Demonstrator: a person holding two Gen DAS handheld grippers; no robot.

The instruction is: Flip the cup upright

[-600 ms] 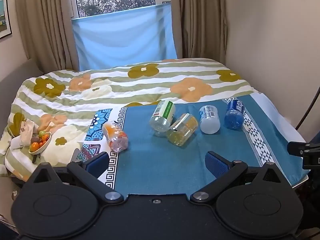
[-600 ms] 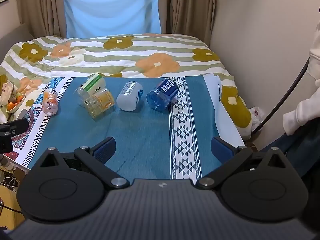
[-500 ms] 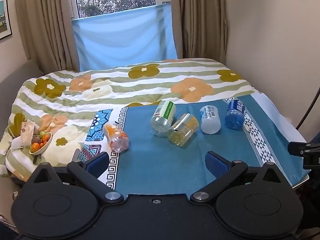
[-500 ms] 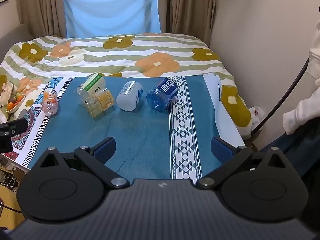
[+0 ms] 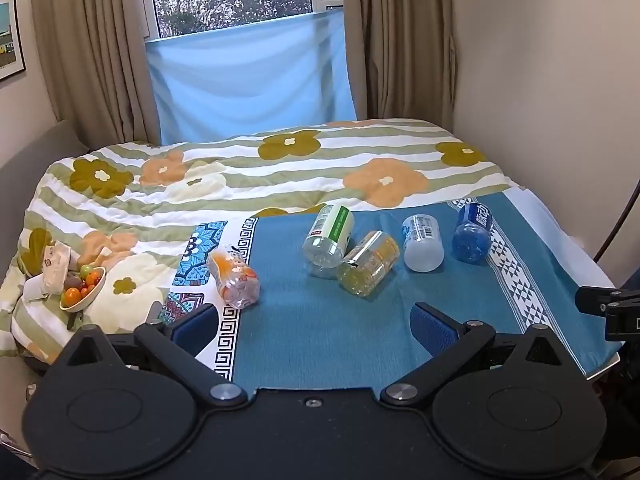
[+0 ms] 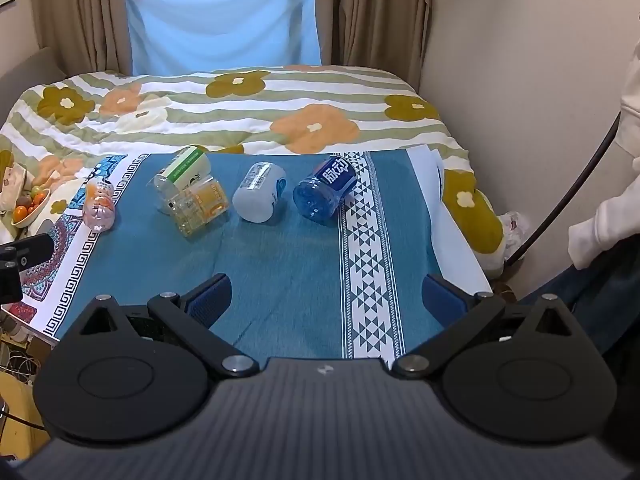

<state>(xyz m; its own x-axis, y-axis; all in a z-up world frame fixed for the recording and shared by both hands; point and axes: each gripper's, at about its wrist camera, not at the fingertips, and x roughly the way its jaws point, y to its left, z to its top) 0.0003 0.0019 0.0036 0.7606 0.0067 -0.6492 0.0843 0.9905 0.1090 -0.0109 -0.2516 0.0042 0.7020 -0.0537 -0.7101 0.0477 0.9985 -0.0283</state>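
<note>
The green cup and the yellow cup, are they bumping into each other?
Touching. In the left wrist view the green-label cup leans against the yellow cup with no cloth showing between them; the right wrist view shows the same overlap.

A: Open stretch of blue cloth (image 5: 320,332) right in front of both tools, nothing lying on it up to the row of cups.

B: Tight in the middle though. Green-label cup (image 5: 329,232) touching the yellow cup (image 5: 370,264), no slot between. Small gap beside the white cup (image 5: 422,242), another before the blue cup (image 5: 472,228).

A: Orange cup (image 5: 236,276) well apart on the left, room all round. Wall (image 6: 520,80) close on the right.
</note>
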